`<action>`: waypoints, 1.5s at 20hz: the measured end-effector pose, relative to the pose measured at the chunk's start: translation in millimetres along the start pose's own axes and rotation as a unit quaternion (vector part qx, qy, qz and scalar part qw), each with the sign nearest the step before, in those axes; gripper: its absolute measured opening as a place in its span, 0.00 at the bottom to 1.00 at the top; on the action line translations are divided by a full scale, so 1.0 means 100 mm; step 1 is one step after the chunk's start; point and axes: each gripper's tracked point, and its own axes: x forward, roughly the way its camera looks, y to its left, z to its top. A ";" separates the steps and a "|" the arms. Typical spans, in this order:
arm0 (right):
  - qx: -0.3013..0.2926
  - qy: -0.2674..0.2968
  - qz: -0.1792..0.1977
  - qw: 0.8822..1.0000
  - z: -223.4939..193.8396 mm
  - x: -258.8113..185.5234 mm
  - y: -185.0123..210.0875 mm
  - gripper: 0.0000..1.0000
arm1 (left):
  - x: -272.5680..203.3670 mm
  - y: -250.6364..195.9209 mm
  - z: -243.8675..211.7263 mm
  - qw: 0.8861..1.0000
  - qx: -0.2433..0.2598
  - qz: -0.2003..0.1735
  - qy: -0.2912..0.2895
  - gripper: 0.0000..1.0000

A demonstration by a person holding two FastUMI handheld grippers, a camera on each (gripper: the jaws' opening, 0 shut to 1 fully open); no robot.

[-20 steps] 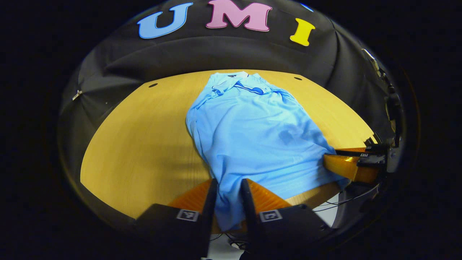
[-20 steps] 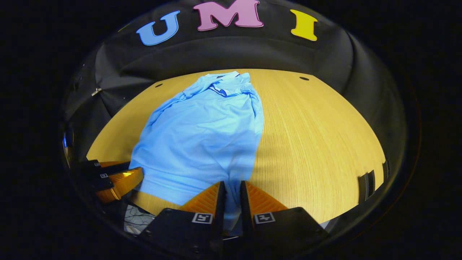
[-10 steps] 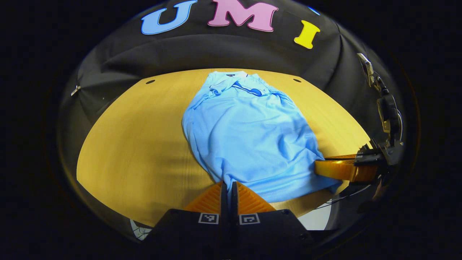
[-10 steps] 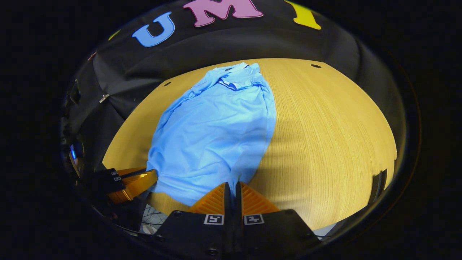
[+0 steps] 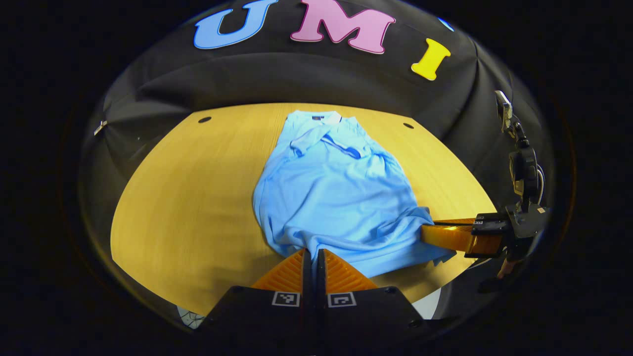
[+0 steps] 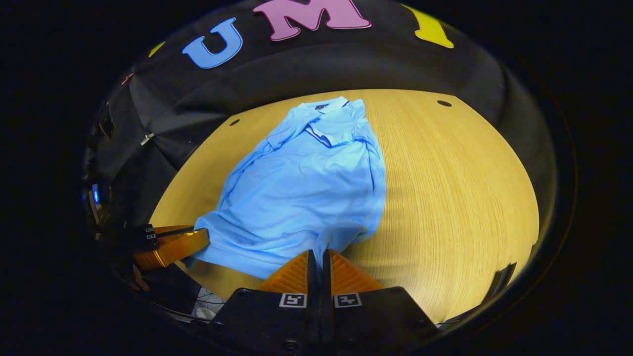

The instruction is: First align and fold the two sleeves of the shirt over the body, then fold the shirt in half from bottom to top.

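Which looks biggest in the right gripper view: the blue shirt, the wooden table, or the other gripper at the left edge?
1. Wooden table, the widest spread.
2. Blue shirt, covering part of the table.
3. Left gripper, smallest, though partly cut off at the edge, so its full size is unsure.

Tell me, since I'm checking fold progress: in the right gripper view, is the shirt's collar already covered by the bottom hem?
No, the shirt still has its collar exposed at the table's far end.

No legible text; shirt [image 5: 336,198] collar tag perhaps printed, unreadable.
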 end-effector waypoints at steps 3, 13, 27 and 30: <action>-0.010 -0.018 0.004 1.000 0.41 0.01 0.01 0.05 | 0.00 -0.01 0.43 1.000 0.003 -0.001 -0.018 0.06; -0.015 -0.091 0.029 0.995 2.16 0.39 -0.05 0.05 | 0.32 0.14 2.13 0.996 -0.029 0.007 -0.087 0.06; -0.066 -0.114 0.016 0.991 3.50 2.29 -0.53 0.05 | 2.37 0.74 3.46 0.984 0.067 0.049 -0.161 0.06; -0.067 -0.110 -0.005 0.992 3.44 2.61 -0.70 0.05 | 2.82 0.77 3.49 0.984 0.057 0.033 -0.167 0.06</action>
